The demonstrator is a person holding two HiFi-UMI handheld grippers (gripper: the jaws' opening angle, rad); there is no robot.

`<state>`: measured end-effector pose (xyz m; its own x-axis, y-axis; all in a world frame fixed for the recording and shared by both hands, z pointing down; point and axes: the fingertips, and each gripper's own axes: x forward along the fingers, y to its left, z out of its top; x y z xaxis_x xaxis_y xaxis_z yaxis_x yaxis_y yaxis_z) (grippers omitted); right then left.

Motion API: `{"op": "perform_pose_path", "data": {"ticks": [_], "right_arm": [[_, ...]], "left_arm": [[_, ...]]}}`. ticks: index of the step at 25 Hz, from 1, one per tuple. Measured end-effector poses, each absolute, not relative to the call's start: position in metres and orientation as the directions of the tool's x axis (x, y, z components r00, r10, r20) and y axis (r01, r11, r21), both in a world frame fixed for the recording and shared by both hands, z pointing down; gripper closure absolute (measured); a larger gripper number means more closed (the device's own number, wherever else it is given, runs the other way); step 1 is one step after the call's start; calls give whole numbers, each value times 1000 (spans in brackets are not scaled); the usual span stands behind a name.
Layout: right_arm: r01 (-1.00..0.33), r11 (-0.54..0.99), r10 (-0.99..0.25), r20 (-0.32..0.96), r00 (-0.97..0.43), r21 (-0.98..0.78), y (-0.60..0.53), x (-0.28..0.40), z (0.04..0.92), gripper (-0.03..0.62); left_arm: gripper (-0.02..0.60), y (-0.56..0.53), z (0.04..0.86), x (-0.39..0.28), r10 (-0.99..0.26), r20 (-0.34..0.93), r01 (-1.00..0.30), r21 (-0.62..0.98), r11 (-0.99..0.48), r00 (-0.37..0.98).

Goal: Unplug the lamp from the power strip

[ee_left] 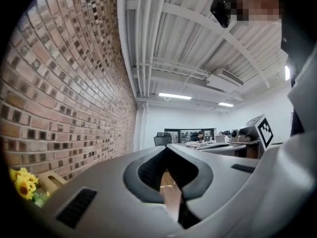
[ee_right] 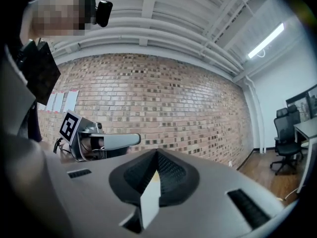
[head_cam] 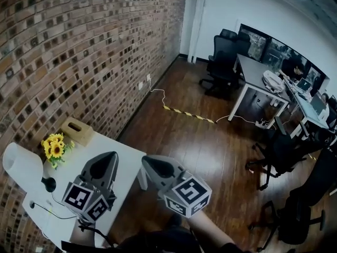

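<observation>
1. I cannot find the power strip near the lamp. The thin black cord [head_cam: 50, 213] runs toward my left tongs, and I lose it there.
2. The lamp [head_cam: 22, 163] stands at the left end of the white table [head_cam: 126, 159], by the rough brick wall [head_cam: 79, 46]. Its shade is smooth, white and round. Its neck is black.
3. The left tongs [head_cam: 110, 156] are pressed together with nothing in them. The right tongs [head_cam: 147, 162] look pressed together too, and empty.
4. Both tongs are smooth gray with dark bumpy pads. Neither one touches the lamp.
5. Yellow flowers [head_cam: 54, 146] and a wooden box [head_cam: 76, 129] sit by the wall.
</observation>
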<state>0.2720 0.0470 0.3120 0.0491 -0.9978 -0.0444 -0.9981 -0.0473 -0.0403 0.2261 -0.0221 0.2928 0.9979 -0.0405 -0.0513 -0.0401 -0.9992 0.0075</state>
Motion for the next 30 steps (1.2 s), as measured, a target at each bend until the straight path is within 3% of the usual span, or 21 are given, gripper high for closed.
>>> {"op": "perform_pose_path", "data": {"ticks": [30], "right_arm": [[-990,-128,-983,-124,135,-63,165,507,315,592]], "left_arm": [[568,97,296,489,114,52,118,-89,-989,992]]}}
